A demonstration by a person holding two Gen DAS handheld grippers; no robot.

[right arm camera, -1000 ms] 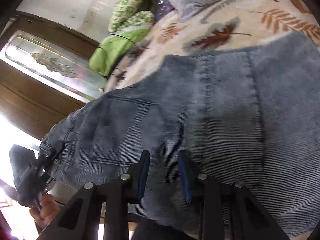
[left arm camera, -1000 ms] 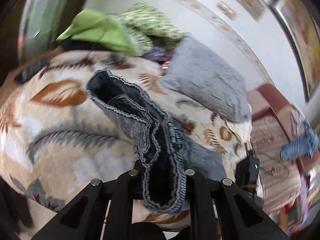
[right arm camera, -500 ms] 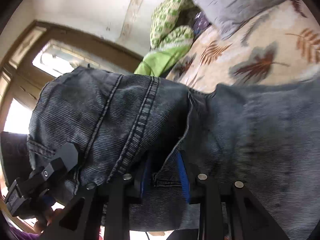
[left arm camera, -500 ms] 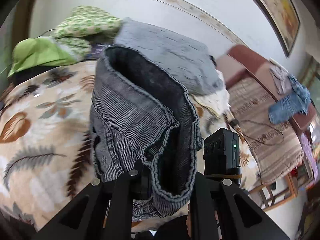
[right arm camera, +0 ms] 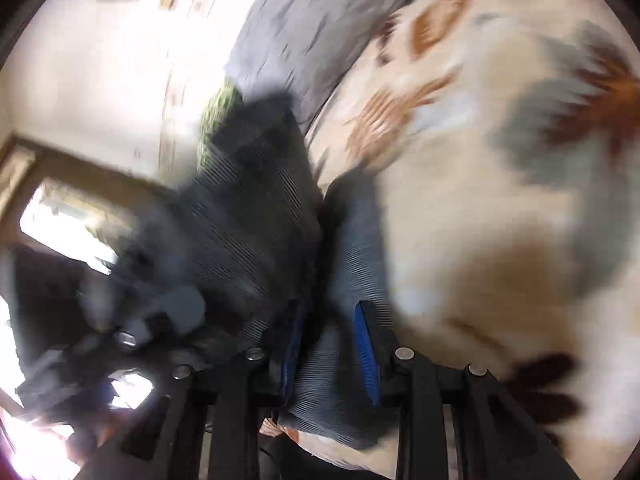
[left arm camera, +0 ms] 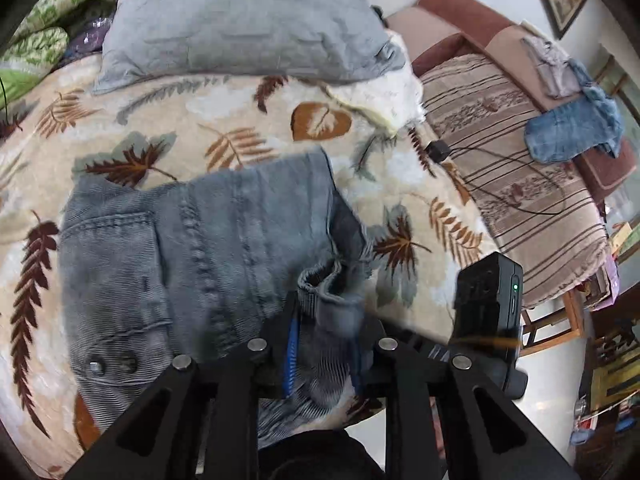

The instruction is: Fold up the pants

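Right wrist view is heavily motion-blurred; edges of cloth and bedding smear together. The right gripper [right arm camera: 328,344] has its blue pads [right arm camera: 366,344] closed onto a fold of the grey pants [right arm camera: 352,248], cloth filling the gap between them. A dark mass at lower left of that view cannot be made out clearly.

Left wrist view is sharper. The pants [left arm camera: 192,248] lie partly folded on the leaf-print blanket [left arm camera: 240,120], near its front edge; pocket and two rivets visible. The left gripper [left arm camera: 324,344] has a bunched edge of pants between its fingers; jaws are opening, and whether the pads still press the cloth I cannot tell.

Only the left view shows the grey pillow [left arm camera: 248,20] at the blanket's far edge, a striped couch [left arm camera: 512,184] to the right, and a black device [left arm camera: 488,304] beside the gripper.
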